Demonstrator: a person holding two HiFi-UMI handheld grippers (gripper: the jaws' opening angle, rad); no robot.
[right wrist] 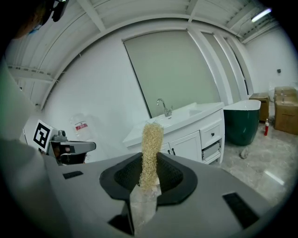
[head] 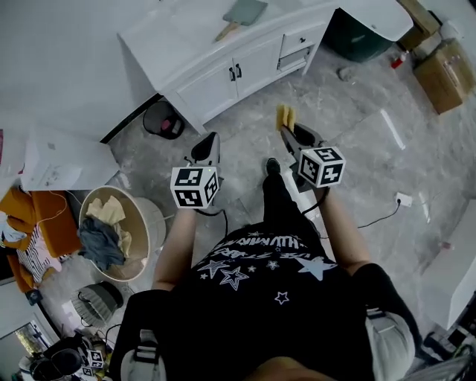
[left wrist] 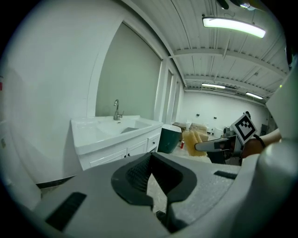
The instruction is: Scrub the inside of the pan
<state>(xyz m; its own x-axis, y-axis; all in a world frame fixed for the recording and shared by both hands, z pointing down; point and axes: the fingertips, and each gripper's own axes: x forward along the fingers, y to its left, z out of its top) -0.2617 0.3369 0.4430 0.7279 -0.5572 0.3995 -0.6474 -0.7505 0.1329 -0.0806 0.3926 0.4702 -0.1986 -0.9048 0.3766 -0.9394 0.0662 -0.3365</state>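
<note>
A grey-green pan with a wooden handle lies on top of the white vanity, well ahead of both grippers. My right gripper is shut on a yellow fibrous scrub sponge, which stands up between the jaws in the right gripper view. My left gripper is held level beside it, shut, with nothing between its dark pads. Each gripper shows in the other's view: the right gripper with the sponge, and the left gripper.
The vanity holds a sink with a faucet. A dark green tub and cardboard boxes stand at the right. A black bin and a basket of cloths are at the left. A cable with a socket lies on the floor.
</note>
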